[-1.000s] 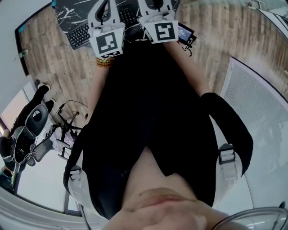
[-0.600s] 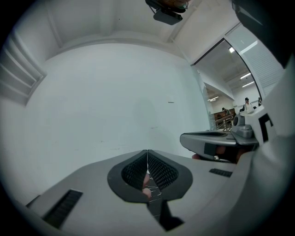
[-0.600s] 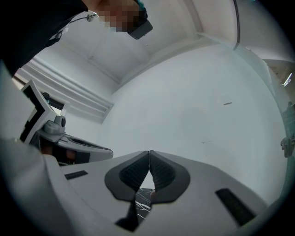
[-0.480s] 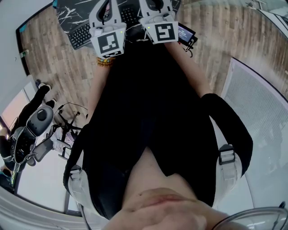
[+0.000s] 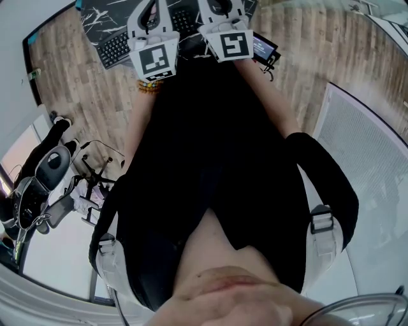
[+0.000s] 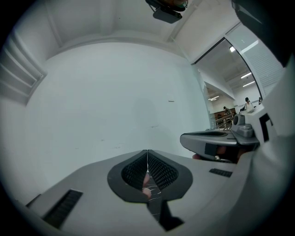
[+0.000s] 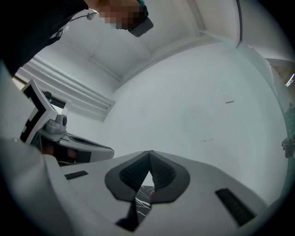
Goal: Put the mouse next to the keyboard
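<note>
The grey left gripper [image 6: 147,154] and right gripper [image 7: 150,154] hover over a dark marbled desk mat [image 5: 95,16], jaws closed and empty. The black keyboard [image 5: 115,48] lies nearest the left gripper; no view shows the mouse.

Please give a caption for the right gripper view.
Shut, empty right tongs facing a plain white wall.

light: bright, even indoor | lens: heavy fisheye, dark vignette at edges | near parts soft-focus
</note>
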### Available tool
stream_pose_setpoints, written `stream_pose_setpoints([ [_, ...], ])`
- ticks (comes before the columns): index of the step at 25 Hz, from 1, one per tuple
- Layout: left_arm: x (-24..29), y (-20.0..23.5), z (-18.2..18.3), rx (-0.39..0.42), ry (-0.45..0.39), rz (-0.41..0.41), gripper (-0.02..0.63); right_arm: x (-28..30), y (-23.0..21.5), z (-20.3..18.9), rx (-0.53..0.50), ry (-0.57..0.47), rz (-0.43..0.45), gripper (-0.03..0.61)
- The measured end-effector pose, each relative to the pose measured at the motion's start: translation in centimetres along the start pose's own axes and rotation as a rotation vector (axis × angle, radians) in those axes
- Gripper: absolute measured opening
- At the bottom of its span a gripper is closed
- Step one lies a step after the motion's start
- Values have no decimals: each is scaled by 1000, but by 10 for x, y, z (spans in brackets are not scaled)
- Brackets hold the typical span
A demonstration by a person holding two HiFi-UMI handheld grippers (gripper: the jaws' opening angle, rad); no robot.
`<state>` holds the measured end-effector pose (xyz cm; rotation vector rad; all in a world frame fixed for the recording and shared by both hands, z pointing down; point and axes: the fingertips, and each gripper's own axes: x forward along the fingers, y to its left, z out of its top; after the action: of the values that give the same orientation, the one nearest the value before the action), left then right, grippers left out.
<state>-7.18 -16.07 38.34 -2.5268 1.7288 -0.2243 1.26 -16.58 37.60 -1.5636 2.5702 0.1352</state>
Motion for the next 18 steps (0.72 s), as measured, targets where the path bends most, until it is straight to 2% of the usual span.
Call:
stream_pose_setpoints([
  [18,-4,0,-5,-5,13,15,15,0,6,-7,-23,30,33,26],
])
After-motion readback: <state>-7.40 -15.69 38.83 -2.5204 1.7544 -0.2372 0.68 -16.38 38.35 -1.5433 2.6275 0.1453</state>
